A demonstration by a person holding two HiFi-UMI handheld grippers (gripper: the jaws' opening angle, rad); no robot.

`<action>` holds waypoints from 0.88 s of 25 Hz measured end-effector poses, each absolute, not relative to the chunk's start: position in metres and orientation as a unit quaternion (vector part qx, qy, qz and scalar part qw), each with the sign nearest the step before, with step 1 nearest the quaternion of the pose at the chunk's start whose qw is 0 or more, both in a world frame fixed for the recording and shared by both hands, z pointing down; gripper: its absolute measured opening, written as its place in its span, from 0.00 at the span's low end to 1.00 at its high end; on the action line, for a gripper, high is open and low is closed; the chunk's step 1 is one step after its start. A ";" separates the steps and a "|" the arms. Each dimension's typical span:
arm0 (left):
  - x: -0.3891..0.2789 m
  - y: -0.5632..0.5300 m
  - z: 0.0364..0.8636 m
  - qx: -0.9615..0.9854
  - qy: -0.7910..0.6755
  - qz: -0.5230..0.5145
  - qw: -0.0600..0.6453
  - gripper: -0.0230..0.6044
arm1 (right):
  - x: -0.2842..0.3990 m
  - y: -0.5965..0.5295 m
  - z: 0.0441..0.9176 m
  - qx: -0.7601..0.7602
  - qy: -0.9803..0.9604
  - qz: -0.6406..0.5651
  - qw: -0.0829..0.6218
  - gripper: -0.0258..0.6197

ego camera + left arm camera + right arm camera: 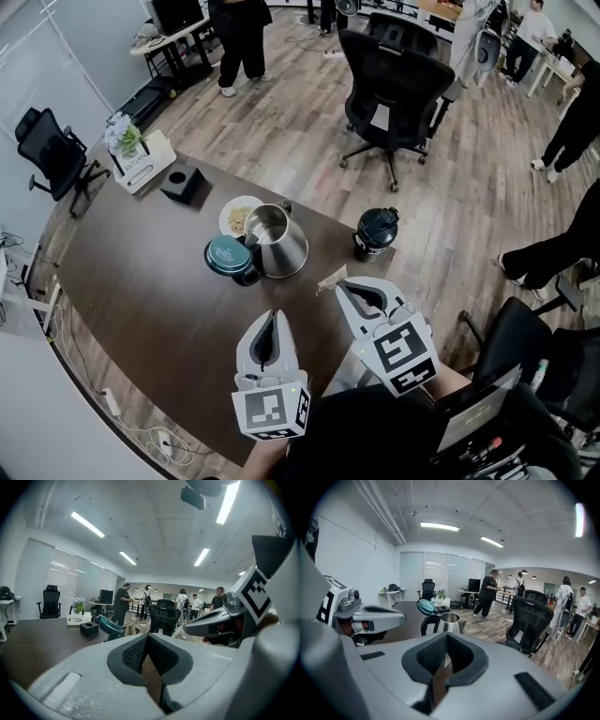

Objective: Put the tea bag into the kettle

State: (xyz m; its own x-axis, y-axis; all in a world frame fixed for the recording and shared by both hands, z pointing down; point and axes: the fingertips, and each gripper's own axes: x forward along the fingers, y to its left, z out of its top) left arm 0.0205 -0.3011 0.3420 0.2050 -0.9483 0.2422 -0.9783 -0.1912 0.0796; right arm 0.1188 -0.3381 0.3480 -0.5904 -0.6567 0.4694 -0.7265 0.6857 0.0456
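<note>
Lying flat on the dark desk [141, 281], the tea bag [330, 277] is found just off the tips of the right claw [345, 286], a little ahead of it and to its left, so close that contact cannot be ruled out. Its long axis is judged to run slantwise across the line of that claw rather than along it. The right claw is seen clenched, its pads met at the tips; a pale sliver is glimpsed low in the gap behind them in the right gripper view, and it is taken for the bag on the desk rather than something gripped, though this is not certain. The left claw [274, 317] is likewise clenched with nothing in it, and it is held further back and to the left, clearly apart from the bag. The right claw is therefore judged the nearer one for the pick. The kettle [279, 246] is placed beyond the bag, ahead and to the left, with its teal lid [225, 255] thrown back on the left side and its mouth left open upward. A carry forward and leftward from the bag to that mouth would be called for, with the claw first released and turned to take the bag across its narrow side.
</note>
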 end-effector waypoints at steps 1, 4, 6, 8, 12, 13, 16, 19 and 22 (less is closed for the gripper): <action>0.019 -0.302 0.342 0.768 -0.627 0.070 0.107 0.04 | 0.116 -0.340 0.346 0.387 -0.890 0.075 0.230 0.05; 0.015 -0.302 0.340 0.761 -0.636 0.069 0.108 0.04 | 0.110 -0.345 0.342 0.376 -0.895 0.075 0.227 0.05; 0.012 -0.300 0.338 0.755 -0.643 0.068 0.108 0.04 | 0.105 -0.347 0.340 0.367 -0.900 0.073 0.225 0.05; 0.011 -0.301 0.337 0.751 -0.648 0.069 0.106 0.04 | 0.101 -0.352 0.337 0.359 -0.904 0.070 0.223 0.05; 0.003 -0.302 0.330 0.729 -0.673 0.070 0.102 0.04 | 0.090 -0.360 0.335 0.328 -0.917 0.061 0.221 0.05; 0.001 -0.303 0.329 0.723 -0.680 0.071 0.101 0.04 | 0.087 -0.363 0.334 0.319 -0.920 0.060 0.219 0.05; -0.003 -0.308 0.328 0.705 -0.699 0.071 0.101 0.04 | 0.080 -0.373 0.333 0.297 -0.929 0.057 0.215 0.05; -0.007 -0.312 0.328 0.689 -0.714 0.074 0.102 0.04 | 0.073 -0.381 0.334 0.275 -0.936 0.058 0.213 0.05; -0.008 -0.317 0.328 0.675 -0.727 0.078 0.103 0.04 | 0.068 -0.390 0.334 0.255 -0.942 0.058 0.212 0.05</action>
